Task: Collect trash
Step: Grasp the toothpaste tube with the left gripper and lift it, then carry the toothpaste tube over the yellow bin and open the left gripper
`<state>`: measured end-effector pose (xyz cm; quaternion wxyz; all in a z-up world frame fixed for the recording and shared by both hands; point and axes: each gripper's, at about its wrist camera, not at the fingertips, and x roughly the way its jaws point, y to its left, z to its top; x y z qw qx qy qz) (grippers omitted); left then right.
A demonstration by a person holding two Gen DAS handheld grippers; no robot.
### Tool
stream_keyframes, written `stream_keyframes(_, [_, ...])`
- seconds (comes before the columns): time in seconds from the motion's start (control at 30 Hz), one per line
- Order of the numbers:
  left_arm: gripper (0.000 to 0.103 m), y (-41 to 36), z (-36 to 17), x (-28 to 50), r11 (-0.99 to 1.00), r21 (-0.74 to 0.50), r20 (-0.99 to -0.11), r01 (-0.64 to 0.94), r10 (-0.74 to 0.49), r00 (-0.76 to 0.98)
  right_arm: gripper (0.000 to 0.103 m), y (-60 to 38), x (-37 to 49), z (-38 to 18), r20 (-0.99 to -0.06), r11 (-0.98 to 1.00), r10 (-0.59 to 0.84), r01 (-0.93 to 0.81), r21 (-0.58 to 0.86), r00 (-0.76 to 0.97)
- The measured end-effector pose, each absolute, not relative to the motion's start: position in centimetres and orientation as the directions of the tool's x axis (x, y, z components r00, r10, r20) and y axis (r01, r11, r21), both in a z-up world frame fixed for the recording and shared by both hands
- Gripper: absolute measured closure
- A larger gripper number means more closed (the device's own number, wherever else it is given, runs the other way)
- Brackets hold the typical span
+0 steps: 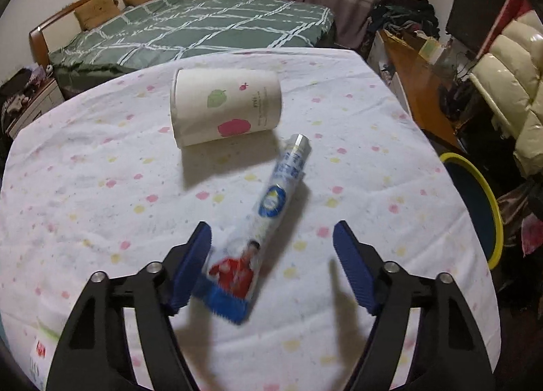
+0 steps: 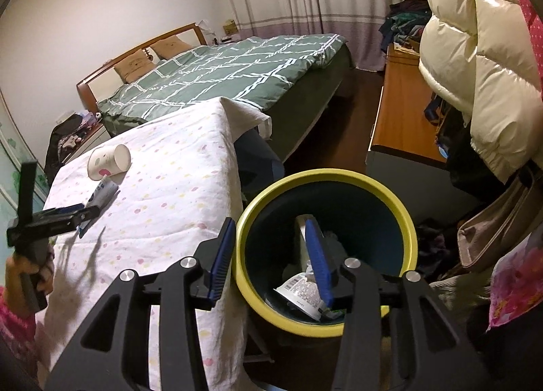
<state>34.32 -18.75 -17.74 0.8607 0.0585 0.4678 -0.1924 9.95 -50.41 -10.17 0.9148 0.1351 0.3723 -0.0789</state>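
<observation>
The yellow-rimmed bin [image 2: 325, 175] beside the tabletop [image 1: 101, 187] held crumpled wrappers, partly hidden behind my right gripper [image 2: 271, 255], whose jaws stood apart and empty. A paper cup [image 1: 225, 107] lay tipped over. My left gripper [image 1: 271, 255] straddled the toothpaste tube [image 1: 264, 221], one pad touching; whether it gripped, I couldn't tell.

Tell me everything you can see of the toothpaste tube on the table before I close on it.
The toothpaste tube lies flat on the spotted tablecloth, silvery cap end pointing away toward the tipped paper cup, not touching it. It looks like soft plastic, white and blue, with a round blue logo, a printed figure in red, and a blue crimped tail. The tail sits between the left gripper's open jaws, against or just beside the left-hand pad; the other pad stands clear.
</observation>
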Motion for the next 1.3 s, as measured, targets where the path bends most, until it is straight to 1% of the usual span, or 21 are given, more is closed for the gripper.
stream_keyframes(0.17, [0.045, -19.5, -18.6, 35.8, 0.921, -0.055, -0.839, 0.385, -0.252, 0.482, 0.062, -50.9, 9.8, -10.6, -0.707, 0.947, -0.033, 0.248, 0.204, 0.707])
stream_keyframes(0.3, [0.052, -20.2, -19.1, 36.2, 0.922, -0.025, -0.842, 0.387, -0.228, 0.489, 0.062, -51.1, 9.5, -10.7, -0.703, 0.946, -0.025, 0.245, 0.214, 0.711])
stream_keyframes(0.4, [0.060, -20.5, -19.1, 36.5, 0.922, -0.021, -0.842, 0.386, -0.224, 0.491, 0.062, -51.0, 9.2, -10.6, -0.698, 0.946, -0.029, 0.245, 0.212, 0.716])
stream_keyframes(0.47, [0.070, -20.7, -19.1, 36.6, 0.923, -0.013, -0.841, 0.384, -0.218, 0.495, 0.062, -51.0, 9.0, -10.6, -0.696, 0.945, -0.026, 0.245, 0.217, 0.718])
stream_keyframes(0.5, [0.072, -20.6, -19.0, 36.5, 0.923, -0.014, -0.841, 0.385, -0.219, 0.495, 0.062, -51.1, 8.9, -10.6, -0.695, 0.945, -0.027, 0.245, 0.217, 0.718])
stream_keyframes(0.57, [0.082, -20.4, -18.9, 36.3, 0.920, -0.023, -0.840, 0.391, -0.230, 0.491, 0.062, -50.9, 8.7, -10.6, -0.695, 0.945, -0.034, 0.249, 0.211, 0.718])
stream_keyframes(0.6, [0.084, -20.5, -18.8, 36.2, 0.917, -0.028, -0.841, 0.397, -0.236, 0.487, 0.062, -50.9, 8.6, -10.6, -0.695, 0.946, -0.038, 0.251, 0.207, 0.718])
stream_keyframes(0.77, [0.085, -21.5, -17.8, 34.9, 0.902, -0.031, -0.830, 0.432, -0.264, 0.492, 0.062, -51.0, 7.6, -10.5, -0.692, 0.944, -0.053, 0.262, 0.201, 0.720])
stream_keyframes(0.97, [0.085, -25.0, -14.8, 32.0, 0.849, -0.062, -0.802, 0.525, -0.356, 0.481, 0.062, -51.5, 4.8, -10.1, -0.670, 0.934, -0.115, 0.309, 0.179, 0.734])
stream_keyframes(1.17, [0.085, -32.2, -12.1, 28.6, 0.743, -0.091, -0.775, 0.663, -0.471, 0.422, 0.062, -52.5, 1.4, -9.5, -0.654, 0.921, -0.160, 0.350, 0.170, 0.739])
stream_keyframes(1.3, [0.085, -37.4, -11.7, 26.6, 0.682, -0.100, -0.771, 0.724, -0.513, 0.377, 0.060, -53.3, -0.7, -9.2, -0.641, 0.911, -0.194, 0.378, 0.162, 0.743])
